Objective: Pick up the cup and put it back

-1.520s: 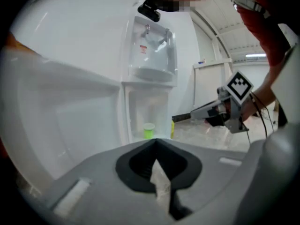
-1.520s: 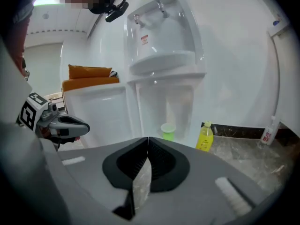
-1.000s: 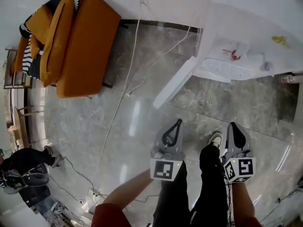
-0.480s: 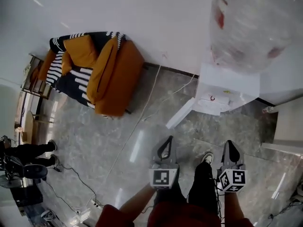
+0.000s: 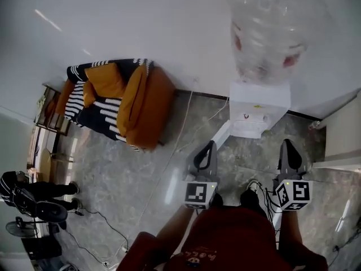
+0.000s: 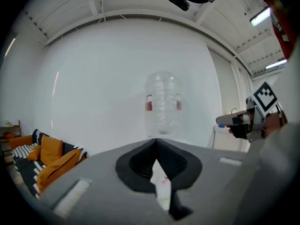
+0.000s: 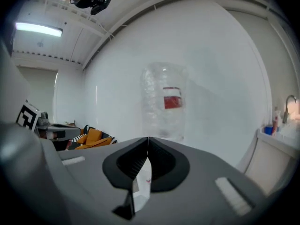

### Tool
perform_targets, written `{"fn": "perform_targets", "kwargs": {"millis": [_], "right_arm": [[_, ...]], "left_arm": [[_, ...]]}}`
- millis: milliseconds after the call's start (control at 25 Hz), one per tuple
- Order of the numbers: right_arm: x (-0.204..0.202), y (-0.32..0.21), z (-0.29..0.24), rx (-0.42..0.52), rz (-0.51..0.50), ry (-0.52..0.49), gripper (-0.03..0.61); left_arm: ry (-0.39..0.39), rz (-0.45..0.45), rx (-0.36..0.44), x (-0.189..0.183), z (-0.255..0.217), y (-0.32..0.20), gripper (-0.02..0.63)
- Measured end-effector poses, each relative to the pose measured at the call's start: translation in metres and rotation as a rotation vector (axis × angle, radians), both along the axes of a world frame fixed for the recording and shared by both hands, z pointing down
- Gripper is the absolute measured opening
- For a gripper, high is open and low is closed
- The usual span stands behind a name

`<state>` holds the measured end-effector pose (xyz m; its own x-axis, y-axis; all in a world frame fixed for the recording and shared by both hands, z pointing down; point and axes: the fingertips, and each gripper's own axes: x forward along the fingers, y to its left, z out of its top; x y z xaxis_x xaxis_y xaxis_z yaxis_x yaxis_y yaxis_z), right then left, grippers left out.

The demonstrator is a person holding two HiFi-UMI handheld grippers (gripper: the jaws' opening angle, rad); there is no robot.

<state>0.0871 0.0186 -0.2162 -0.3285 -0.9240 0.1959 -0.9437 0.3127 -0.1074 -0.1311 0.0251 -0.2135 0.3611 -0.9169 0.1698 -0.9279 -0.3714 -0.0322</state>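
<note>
I held my left gripper (image 5: 210, 148) and right gripper (image 5: 289, 146) side by side above the floor. Both had their jaws pressed together on nothing. They pointed at the water dispenser (image 5: 258, 114) and its bottle (image 5: 265, 33), probably to find the cup, which no view showed.
</note>
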Motion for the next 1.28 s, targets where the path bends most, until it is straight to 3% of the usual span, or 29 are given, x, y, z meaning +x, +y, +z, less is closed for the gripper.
{"fn": "perform_targets", "kwargs": {"millis": [120, 240, 400, 520, 1280], "right_arm": [[-0.001, 0.002, -0.031, 0.085, 0.002, 0.078, 0.002], [-0.005, 0.003, -0.055, 0.16, -0.016, 0.115, 0.002], [-0.009, 0.006, -0.075, 0.226, -0.005, 0.126, 0.002], [-0.013, 0.006, -0.08, 0.256, 0.0, 0.157, 0.002], [-0.009, 0.004, -0.066, 0.226, -0.004, 0.172, 0.002]], "left_arm": [[-0.034, 0.054, 0.03, 0.014, -0.031, 0.0, 0.0], [-0.056, 0.076, 0.111, 0.024, -0.063, -0.001, 0.0], [0.015, 0.067, 0.179, 0.022, -0.091, 0.0, 0.0], [0.022, 0.056, 0.216, 0.018, -0.101, -0.003, 0.0], [0.026, 0.017, 0.204, 0.012, -0.091, -0.004, 0.0]]}}
